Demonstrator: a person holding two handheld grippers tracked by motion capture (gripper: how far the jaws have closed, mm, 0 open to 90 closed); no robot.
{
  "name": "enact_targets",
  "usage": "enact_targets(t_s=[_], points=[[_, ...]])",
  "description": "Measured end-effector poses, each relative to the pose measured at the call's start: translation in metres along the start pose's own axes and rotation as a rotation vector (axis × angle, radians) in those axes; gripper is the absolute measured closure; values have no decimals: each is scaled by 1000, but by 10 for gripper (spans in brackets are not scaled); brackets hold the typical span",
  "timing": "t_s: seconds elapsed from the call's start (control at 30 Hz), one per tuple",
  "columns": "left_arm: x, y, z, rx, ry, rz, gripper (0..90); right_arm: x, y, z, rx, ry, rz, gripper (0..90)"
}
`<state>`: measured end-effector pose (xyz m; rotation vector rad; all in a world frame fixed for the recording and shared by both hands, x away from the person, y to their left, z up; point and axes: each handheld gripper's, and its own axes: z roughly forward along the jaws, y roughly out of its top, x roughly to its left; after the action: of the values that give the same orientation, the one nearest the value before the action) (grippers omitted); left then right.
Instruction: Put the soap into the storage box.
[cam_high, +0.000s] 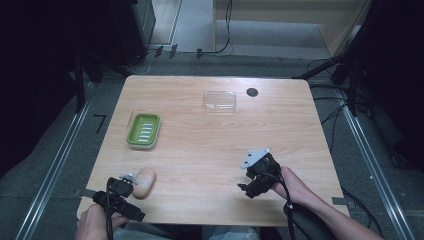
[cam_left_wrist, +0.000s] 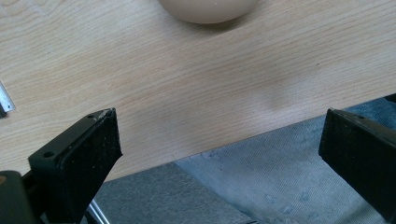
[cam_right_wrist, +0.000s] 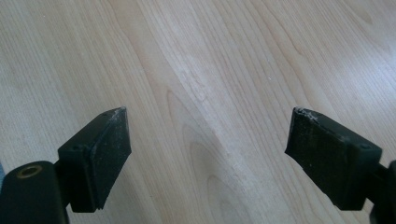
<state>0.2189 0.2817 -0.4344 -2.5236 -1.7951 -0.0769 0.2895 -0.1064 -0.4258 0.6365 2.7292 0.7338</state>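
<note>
Spread left gripper (cam_high: 131, 181) nears beige soap bar (cam_high: 144, 182), likely hard, slick; grip its long sides; right gripper (cam_high: 246, 180) spread, empty

The wooden bench (cam_high: 210, 150) lies open across its middle and right; a green rectangular plastic dish (cam_high: 143, 130) blocks the left, a clear plastic lid (cam_high: 219, 100) the far side, a beige oval soap bar (cam_high: 144, 182) the near-left corner.

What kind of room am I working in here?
Probably a lab or recording workspace, not a home: a bare light wooden table stands on grey carpet, with loose black cables trailing over the floor and dark equipment stands around it.
</note>
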Motion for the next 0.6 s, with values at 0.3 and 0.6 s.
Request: enact_targets(t_s=[0.3, 0.6], points=[[-1, 0, 0, 4, -6, 2, 0, 1, 2, 1, 3, 2, -2, 140], [-2, 3, -6, -26, -21, 3, 0, 2, 2, 1, 3, -2, 7, 140]])
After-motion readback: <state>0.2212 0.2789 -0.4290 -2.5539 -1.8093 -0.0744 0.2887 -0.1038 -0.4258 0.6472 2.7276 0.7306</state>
